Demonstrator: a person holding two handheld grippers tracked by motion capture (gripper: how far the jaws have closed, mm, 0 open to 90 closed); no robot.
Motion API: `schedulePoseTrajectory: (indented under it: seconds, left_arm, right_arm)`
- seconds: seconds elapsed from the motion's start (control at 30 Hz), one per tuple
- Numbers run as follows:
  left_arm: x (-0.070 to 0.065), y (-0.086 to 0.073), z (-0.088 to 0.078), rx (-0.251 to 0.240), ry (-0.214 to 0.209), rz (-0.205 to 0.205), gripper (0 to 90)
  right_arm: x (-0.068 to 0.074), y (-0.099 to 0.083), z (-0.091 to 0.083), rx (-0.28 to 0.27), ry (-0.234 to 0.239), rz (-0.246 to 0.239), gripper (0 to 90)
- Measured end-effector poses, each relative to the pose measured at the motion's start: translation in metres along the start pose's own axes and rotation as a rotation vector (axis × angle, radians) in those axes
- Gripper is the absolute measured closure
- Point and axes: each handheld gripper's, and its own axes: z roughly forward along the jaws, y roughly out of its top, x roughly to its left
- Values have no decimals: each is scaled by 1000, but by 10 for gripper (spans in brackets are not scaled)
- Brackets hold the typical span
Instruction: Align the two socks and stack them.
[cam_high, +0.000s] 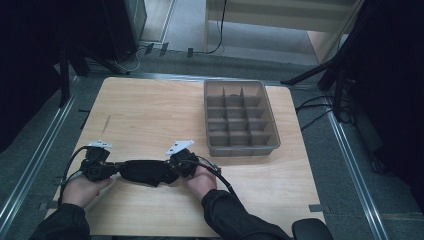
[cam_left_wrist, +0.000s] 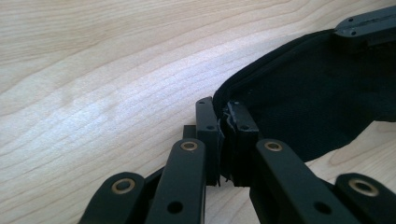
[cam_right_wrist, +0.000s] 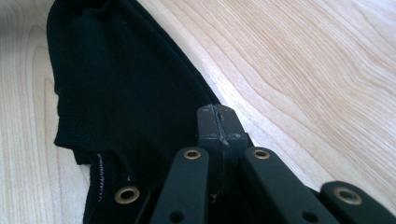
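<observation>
A black knitted cloth (cam_high: 147, 172) lies stretched between my two grippers near the table's front edge. My left gripper (cam_high: 117, 170) holds its left end and my right gripper (cam_high: 172, 167) its right end, each with a hand behind it. In the left gripper view the left gripper (cam_left_wrist: 224, 126) is shut on the hem of the cloth (cam_left_wrist: 317, 93), and the other gripper (cam_left_wrist: 369, 23) shows at the cloth's far end. In the right gripper view the right gripper (cam_right_wrist: 218, 123) has its jaws pressed together at the edge of the ribbed cloth (cam_right_wrist: 126, 84), which spreads away to the left.
A grey tray (cam_high: 242, 150) divided into several compartments stands at the back right of the wooden table (cam_high: 150, 110). Cables trail from both grippers over the front edge. Dark stands and a metal rail frame surround the table.
</observation>
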Motion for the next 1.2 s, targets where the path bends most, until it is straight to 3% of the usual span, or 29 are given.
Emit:
schedulePoseTrajectory:
  seconds: [0.13, 0.43, 0.6, 0.73, 1.03, 1.2]
  left_arm:
    - [-3, 1, 1, -2, 2, 14, 843]
    - [-4, 3, -2, -21, -14, 3, 838]
    - [-6, 4, -4, -24, -18, 8, 838]
    - [-6, 5, -5, -31, -25, 5, 838]
    - [-1, 7, -13, -50, -47, -27, 839]
    - [-2, 9, -16, -50, -27, -5, 838]
  right_arm:
    - [-2, 3, -2, 8, 14, 32, 866]
    - [11, 20, -8, -39, 79, 12, 865]
    - [28, 27, 3, -37, 134, -2, 857]
    - [37, 29, 14, -22, 152, -14, 851]
    - [44, 27, 31, 19, 165, -13, 838]
    - [43, 30, 27, 5, 189, -6, 800]
